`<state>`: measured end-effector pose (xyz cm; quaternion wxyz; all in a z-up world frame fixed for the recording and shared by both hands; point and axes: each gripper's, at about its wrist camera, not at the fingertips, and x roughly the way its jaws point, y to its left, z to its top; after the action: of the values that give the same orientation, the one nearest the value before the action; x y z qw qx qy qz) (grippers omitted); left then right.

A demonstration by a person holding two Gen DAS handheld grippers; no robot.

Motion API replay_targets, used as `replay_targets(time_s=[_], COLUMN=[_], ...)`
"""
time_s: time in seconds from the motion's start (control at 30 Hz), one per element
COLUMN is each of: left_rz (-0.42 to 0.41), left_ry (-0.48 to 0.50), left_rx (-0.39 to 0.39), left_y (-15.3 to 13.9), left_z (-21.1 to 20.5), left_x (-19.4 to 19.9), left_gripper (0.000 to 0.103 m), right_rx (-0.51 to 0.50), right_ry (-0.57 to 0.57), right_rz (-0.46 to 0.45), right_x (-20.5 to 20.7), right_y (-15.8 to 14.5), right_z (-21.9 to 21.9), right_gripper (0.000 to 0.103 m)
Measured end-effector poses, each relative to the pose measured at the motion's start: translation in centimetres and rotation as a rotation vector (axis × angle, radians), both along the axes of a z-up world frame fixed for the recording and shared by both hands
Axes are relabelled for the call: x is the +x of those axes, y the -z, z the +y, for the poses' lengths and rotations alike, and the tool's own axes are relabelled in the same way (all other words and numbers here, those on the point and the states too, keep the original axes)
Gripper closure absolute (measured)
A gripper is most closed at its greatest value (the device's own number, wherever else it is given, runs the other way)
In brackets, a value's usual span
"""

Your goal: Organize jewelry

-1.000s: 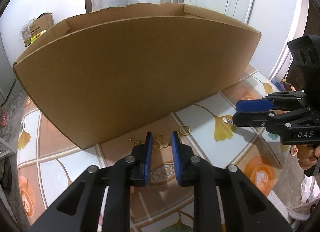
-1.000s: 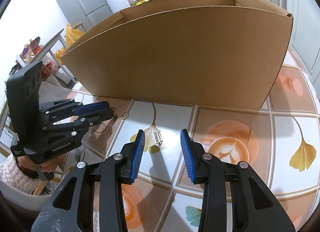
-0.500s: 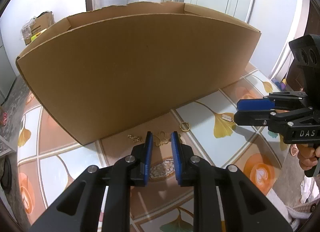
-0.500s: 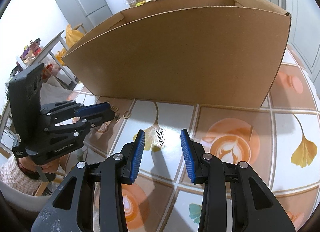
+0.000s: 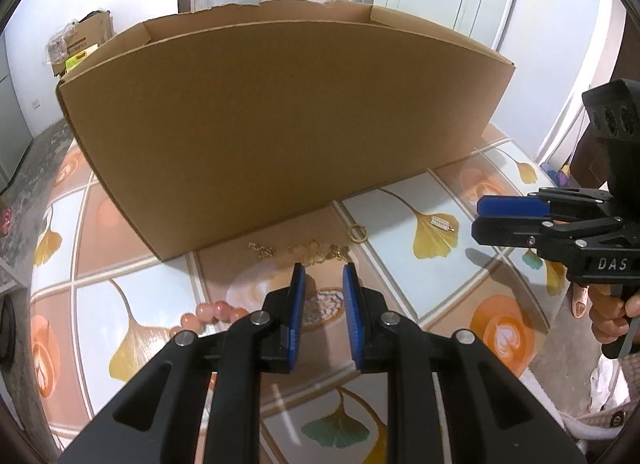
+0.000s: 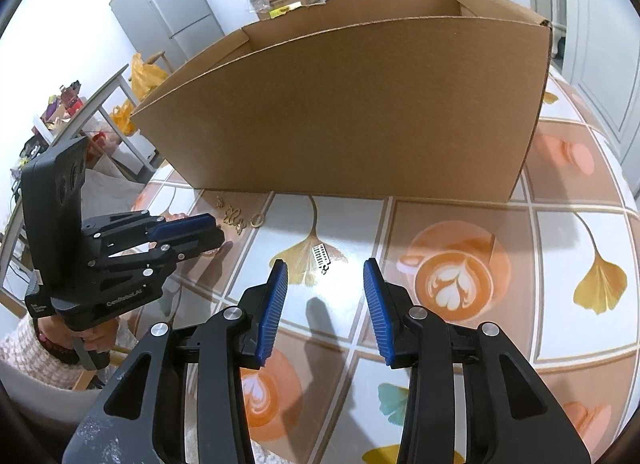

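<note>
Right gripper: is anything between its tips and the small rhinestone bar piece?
No. In the right wrist view, only bare patterned tablecloth separates the open right gripper from the rhinestone bar piece, lying on a printed ginkgo leaf.

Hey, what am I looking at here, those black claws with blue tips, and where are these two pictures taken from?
They are hand-held grippers, one in each of a person's hands, not a robot arm. Each carries a wide-angle camera looking along its two blue-padded fingers. One picture is from the left gripper, the other from the right gripper; each also shows the other gripper from the side. Both are open and hold nothing. The table has a cloth printed with leaves and coffee cups. A large cardboard box stands on it. In front lie small gold pieces, a gold ring, a small rhinestone piece and a pink bead bracelet.
</note>
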<state>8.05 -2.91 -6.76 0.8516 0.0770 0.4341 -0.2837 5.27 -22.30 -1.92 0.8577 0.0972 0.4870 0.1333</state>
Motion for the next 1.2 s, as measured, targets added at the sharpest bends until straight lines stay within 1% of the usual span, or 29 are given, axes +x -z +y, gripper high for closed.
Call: replay_targets(time_s=[0.2,0.3,0.53,0.73,0.83,0.9,0.97,1.2], left_rz=[0.006,0.018,-0.035,-0.070,-0.072,-0.070,-0.066,-0.089], left_ry=[0.010,0.027,0.061,0.082,0.089,0.095,0.099,0.114], left_rx=[-0.008,-0.032,-0.052,-0.003,0.020,0.028,0.053,0.092], left_y=[0.1,0.1,-0.5,-0.4,-0.2,-0.1,0.3,0.1], left_z=[0.0,0.0,-1.0,-2.1,-2.4,-2.3,-2.5,-3.2], left_x=[-0.6,-1.1,-0.8,0.9,1.4,1.5,1.6,1.4], left_gripper=[0.084,0.084,0.084,0.084,0.084,0.084,0.084,0.085], right_rx=[-0.004,-0.005,-0.031,-0.020,-0.021,-0.015,-0.009,0.003], right_ry=[0.001,0.004,0.014,0.007,0.001,0.001,0.001,-0.002], right_rz=[0.007,0.006,-0.005,-0.011,-0.018,-0.021,-0.024,-0.031], right_x=[-0.2,-0.2,-0.4,-0.3,-0.2,-0.1,-0.1,-0.1], right_y=[0.0,0.0,0.2,0.6,0.7,0.8,0.8,0.9], right_z=[-0.1,-0.2,0.1,0.3,0.5,0.4,0.3,-0.2], right_gripper=[0.065,0.065,0.065,0.065,0.065,0.065,0.065,0.065])
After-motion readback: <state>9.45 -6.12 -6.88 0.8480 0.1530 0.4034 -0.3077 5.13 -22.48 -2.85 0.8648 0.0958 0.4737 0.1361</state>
